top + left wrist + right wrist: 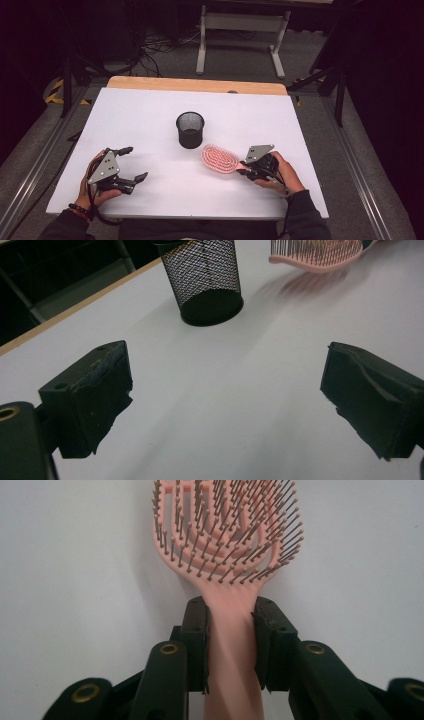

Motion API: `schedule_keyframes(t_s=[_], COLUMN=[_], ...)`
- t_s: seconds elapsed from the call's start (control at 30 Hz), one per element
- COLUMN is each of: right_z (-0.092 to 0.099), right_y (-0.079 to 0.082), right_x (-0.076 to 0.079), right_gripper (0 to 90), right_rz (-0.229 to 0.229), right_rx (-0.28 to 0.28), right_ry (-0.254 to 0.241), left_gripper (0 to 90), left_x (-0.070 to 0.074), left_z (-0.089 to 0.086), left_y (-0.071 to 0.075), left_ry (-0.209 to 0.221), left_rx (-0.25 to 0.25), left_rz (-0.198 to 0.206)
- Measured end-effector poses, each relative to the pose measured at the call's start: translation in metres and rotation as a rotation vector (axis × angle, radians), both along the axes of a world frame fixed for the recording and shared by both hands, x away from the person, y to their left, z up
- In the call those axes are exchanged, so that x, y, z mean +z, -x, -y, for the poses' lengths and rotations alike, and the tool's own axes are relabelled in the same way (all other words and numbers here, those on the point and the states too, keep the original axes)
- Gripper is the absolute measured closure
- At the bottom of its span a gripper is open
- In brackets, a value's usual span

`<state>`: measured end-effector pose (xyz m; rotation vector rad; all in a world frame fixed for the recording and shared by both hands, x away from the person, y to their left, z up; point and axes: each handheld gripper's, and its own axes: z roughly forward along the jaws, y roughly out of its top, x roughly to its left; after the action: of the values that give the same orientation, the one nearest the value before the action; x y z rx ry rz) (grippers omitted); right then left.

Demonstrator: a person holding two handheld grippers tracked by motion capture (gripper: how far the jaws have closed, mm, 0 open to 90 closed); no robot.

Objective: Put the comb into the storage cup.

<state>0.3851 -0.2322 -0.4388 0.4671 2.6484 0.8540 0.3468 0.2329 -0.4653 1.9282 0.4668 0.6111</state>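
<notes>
The left gripper [130, 162] rests on the white table [150, 115] at about 8 o'clock from the mesh cup [190, 129], jaws spread wide with nothing between them. The mesh cup stands upright near the table centre. The pink hairbrush [220, 158] sits at about 5 o'clock from the cup, just beside it (bristles facing up). The right gripper [246, 169] is clamped on the hairbrush handle [232, 645], both pads pressing its sides, at 3 o'clock from the brush head.
</notes>
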Motion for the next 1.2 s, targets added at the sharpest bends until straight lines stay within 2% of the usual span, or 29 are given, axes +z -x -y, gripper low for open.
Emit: schedule_keyframes(t_s=[0.1,0.13,0.23,0.43,0.6,0.73,0.77,0.87,1.07,1.13,1.2], right_z=[0.0,0.0,-0.002,-0.004,-0.008,-0.012,-0.012,-0.01,-0.009,-0.009,-0.012], right_y=[0.002,0.005,0.008,0.012,0.016,0.022,0.022,0.025,0.028,0.033,0.037], right_x=[0.002,0.005,0.01,0.014,0.021,0.026,0.027,0.03,0.034,0.036,0.037], right_gripper=[69.9,69.9,69.9,69.9,70.0,69.9,69.9,70.0,70.0,70.0,70.0], right_rz=[0.023,0.045,0.074,0.099,0.134,0.214,0.223,0.259,0.324,0.37,0.413], right_rx=[-0.001,0.009,0.013,-0.009,-0.014,-0.042,-0.047,-0.064,-0.12,-0.122,-0.121], right_ry=[-0.025,-0.07,-0.14,-0.173,-0.224,-0.251,-0.26,-0.329,-0.387,-0.41,-0.41], left_gripper=[7.5,7.5,7.6,7.6,7.6,7.6,7.6,7.6,7.7,7.8,7.8], left_x=[0.0,0.0,0.0,0.0,0.0,0.0,0.0,0.0,0.0,0.0,0.0], left_z=[0.0,0.0,0.0,0.0,0.0,0.0,0.0,0.0,0.0,0.0,0.0], left_y=[0.0,-0.001,-0.001,-0.001,-0.001,-0.002,-0.002,-0.001,-0.002,-0.002,-0.002], left_ry=[-0.001,0.002,0.002,0.002,0.0,-0.003,-0.004,-0.003,-0.006,-0.005,-0.003], left_rx=[0.002,0.001,0.002,0.004,0.004,0.003,0.002,0.003,0.005,0.009,0.011], left_rz=[-0.001,-0.003,-0.004,-0.005,-0.012,-0.013,-0.013,-0.014,-0.013,-0.011,-0.012])
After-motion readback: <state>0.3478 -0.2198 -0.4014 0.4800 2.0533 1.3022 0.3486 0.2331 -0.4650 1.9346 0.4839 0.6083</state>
